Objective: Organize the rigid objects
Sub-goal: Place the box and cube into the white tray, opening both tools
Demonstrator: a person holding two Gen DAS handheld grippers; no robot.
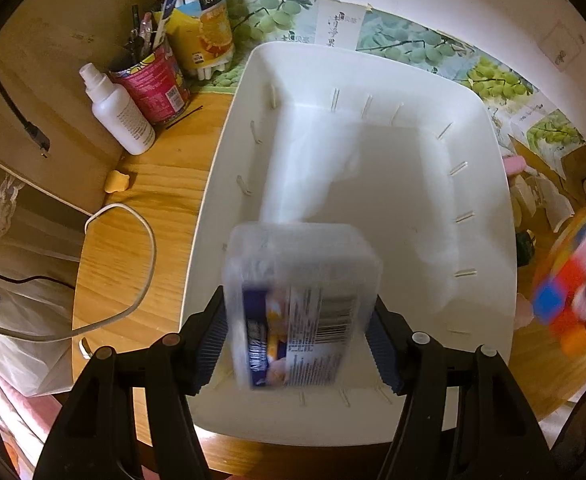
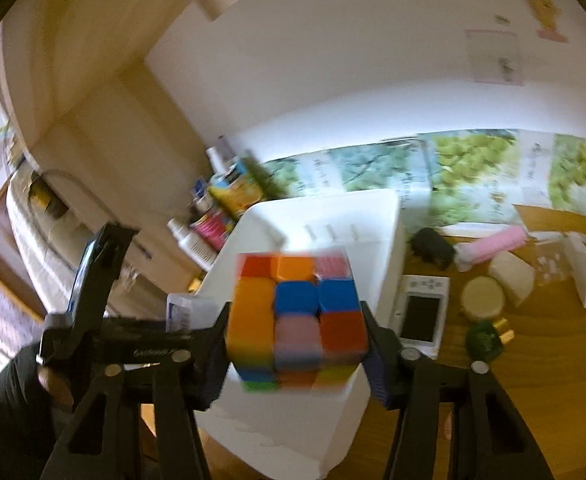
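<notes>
My left gripper (image 1: 299, 326) is shut on a clear plastic box with a blue printed label (image 1: 299, 308) and holds it above the near end of a white rectangular bin (image 1: 489, 208) on the wooden table. The bin's inside shows nothing else. My right gripper (image 2: 297, 330) is shut on a multicoloured puzzle cube (image 2: 297, 320) and holds it above the same white bin (image 2: 389, 216), near its right side. The cube also shows blurred at the right edge of the left wrist view (image 1: 573, 296). The left gripper and its box show at the left of the right wrist view (image 2: 181, 312).
Left of the bin stand a white spray bottle (image 1: 119, 114), a red pen cup (image 1: 153, 80), a yellow carton (image 1: 205, 28) and a white cable (image 1: 133, 280). Right of the bin lie a white handheld device (image 2: 419, 308), a black object (image 2: 431, 246), a pink object (image 2: 497, 244) and a green plug (image 2: 485, 338).
</notes>
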